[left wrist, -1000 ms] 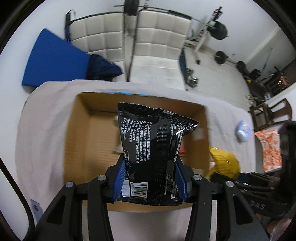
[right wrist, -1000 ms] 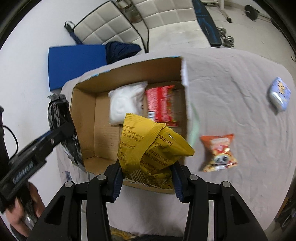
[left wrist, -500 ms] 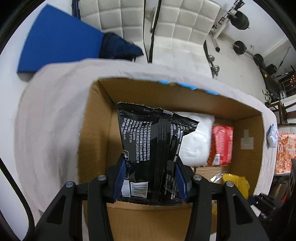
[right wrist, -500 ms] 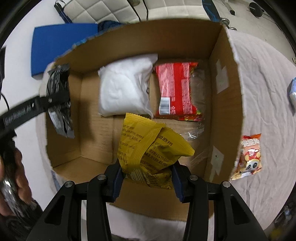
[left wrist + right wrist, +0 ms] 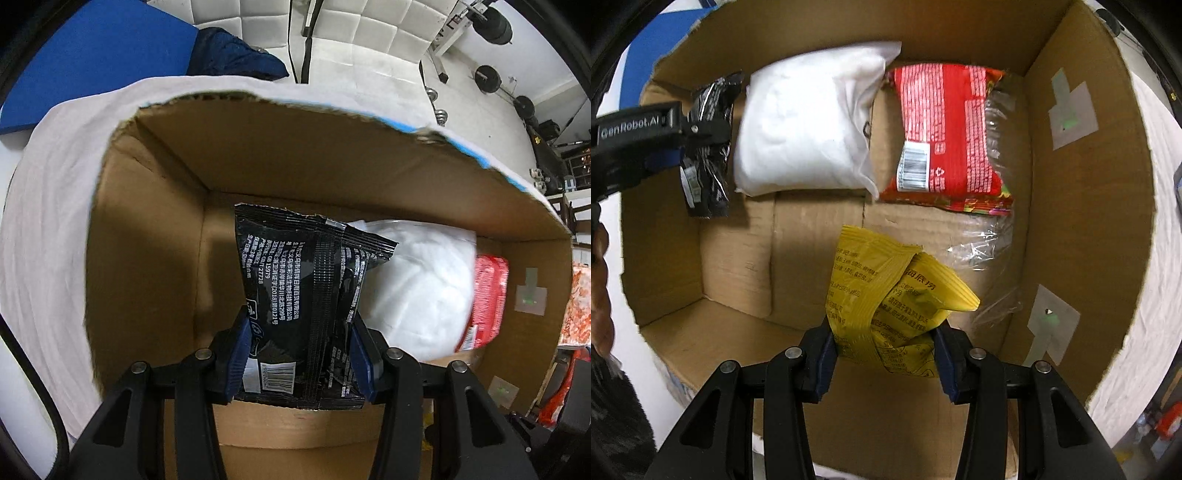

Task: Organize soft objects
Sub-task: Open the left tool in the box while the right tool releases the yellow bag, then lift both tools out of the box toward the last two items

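Note:
My left gripper (image 5: 301, 354) is shut on a black packet (image 5: 306, 291) and holds it inside the open cardboard box (image 5: 155, 236), near the box's left wall. That gripper and its black packet (image 5: 709, 147) also show at the left in the right wrist view. My right gripper (image 5: 884, 354) is shut on a crumpled yellow packet (image 5: 886, 299) and holds it inside the box (image 5: 1082, 206), above the box floor. A white soft pack (image 5: 809, 125) and a red packet (image 5: 949, 133) lie on the box floor at the far side.
The box stands on a table under a white cloth (image 5: 48, 221). Clear plastic wrap (image 5: 990, 243) lies by the red packet. An orange packet (image 5: 580, 302) lies on the cloth to the right of the box. White chairs (image 5: 369, 40) and a blue mat (image 5: 92, 62) stand beyond the table.
Both grippers have moved forward and down from above the box's near edge into the box, each with its packet still held.

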